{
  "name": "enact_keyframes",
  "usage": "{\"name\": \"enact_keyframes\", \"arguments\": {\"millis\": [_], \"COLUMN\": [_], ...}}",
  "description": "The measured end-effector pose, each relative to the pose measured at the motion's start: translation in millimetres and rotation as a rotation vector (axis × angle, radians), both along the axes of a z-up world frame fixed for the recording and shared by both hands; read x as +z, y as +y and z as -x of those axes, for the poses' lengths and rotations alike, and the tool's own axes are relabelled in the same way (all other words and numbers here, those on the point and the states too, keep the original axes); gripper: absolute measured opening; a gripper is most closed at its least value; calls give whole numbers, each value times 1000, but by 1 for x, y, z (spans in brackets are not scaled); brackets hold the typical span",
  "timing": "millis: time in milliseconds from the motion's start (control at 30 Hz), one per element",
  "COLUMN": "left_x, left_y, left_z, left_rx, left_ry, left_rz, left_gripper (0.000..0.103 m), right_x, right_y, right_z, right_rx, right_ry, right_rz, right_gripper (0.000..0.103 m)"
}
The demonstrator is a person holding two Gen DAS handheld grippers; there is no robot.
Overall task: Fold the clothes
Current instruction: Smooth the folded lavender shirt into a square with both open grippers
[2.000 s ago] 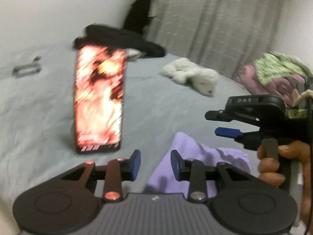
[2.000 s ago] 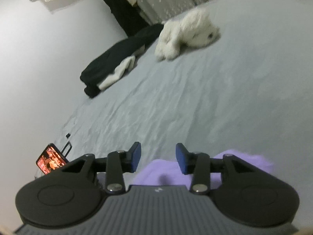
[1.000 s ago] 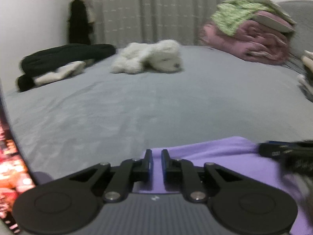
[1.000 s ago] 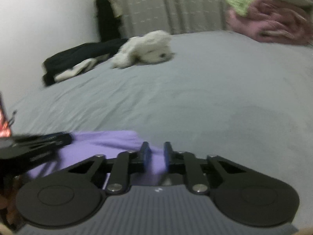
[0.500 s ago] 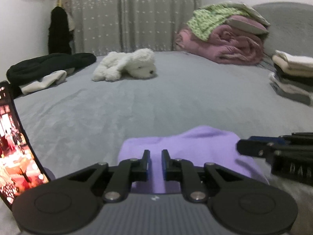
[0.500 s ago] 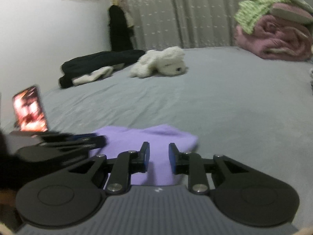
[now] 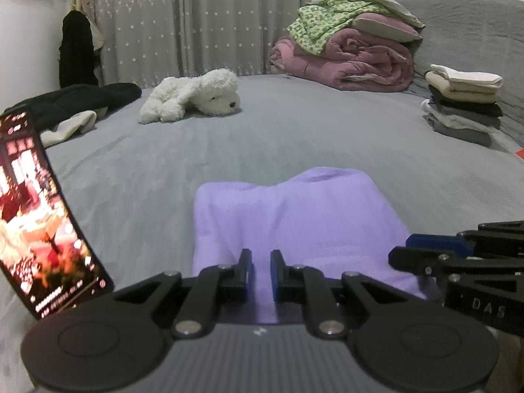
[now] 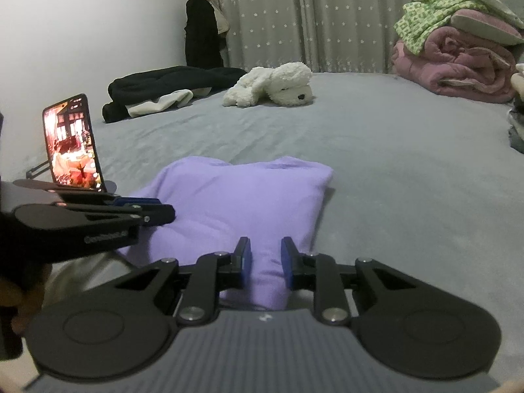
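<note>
A folded purple garment [image 7: 294,209] [image 8: 235,196] lies on the grey bed [image 7: 294,137], close in front of both grippers. My left gripper [image 7: 261,271] has its jaws nearly together, with the garment's near edge pinched between the blue pads. My right gripper [image 8: 266,262] stands a little wider, and a bunched ridge of the same purple cloth fills the gap between its pads. The right gripper [image 7: 398,252] comes in from the right in the left wrist view. In the right wrist view the left gripper [image 8: 167,212] reaches in from the left over the garment's corner.
A lit phone [image 7: 42,216] [image 8: 73,140] stands propped at the left. A white plush dog [image 7: 196,95] and dark clothes [image 7: 82,98] lie farther back. A pink quilt pile [image 7: 353,62] and a stack of folded clothes [image 7: 461,104] sit at the right.
Both grippers slid across the bed and turned, each with purple cloth between its jaws. More of the garment now shows ahead as a folded bundle. The right jaws stand slightly wider.
</note>
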State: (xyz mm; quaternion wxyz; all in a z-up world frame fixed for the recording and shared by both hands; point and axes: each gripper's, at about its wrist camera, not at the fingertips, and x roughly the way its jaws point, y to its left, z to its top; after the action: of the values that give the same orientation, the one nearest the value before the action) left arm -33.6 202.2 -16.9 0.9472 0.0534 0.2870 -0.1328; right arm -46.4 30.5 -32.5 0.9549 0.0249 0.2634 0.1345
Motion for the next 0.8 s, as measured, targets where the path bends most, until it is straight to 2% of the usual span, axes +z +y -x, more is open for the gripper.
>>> {"name": "enact_keyframes", "arguments": {"millis": [333,533,567,600,700,733,800], "left_x": [6,10,10,11,17,20,25], "left_y": [31,47,50,53,60,61,64], "left_z": [12,13,13,13,13,13,13], "left_rx": [-80,-51,-35,-19,9,11,14], "left_ry": [98,150,157,160,153,148,137], "left_rz": [72,49,39,31,39,51,73], "left_gripper": [12,14,20,30,37,40,55], "right_x": [-5,-8,-7,-7,-4,-3,0], "right_y": [-7,-11,-12,-13,-21,-23,-29], "right_z": [23,34,36,37,39,40,40], "right_rx": [3,17,18,19,19,19,18], "right_ry": [17,36,40,44,70,79,94], "right_rz": [-7,-22,-28,-34,-85,-105,-147], "right_gripper": [27,27,27,27,29,34,42]}}
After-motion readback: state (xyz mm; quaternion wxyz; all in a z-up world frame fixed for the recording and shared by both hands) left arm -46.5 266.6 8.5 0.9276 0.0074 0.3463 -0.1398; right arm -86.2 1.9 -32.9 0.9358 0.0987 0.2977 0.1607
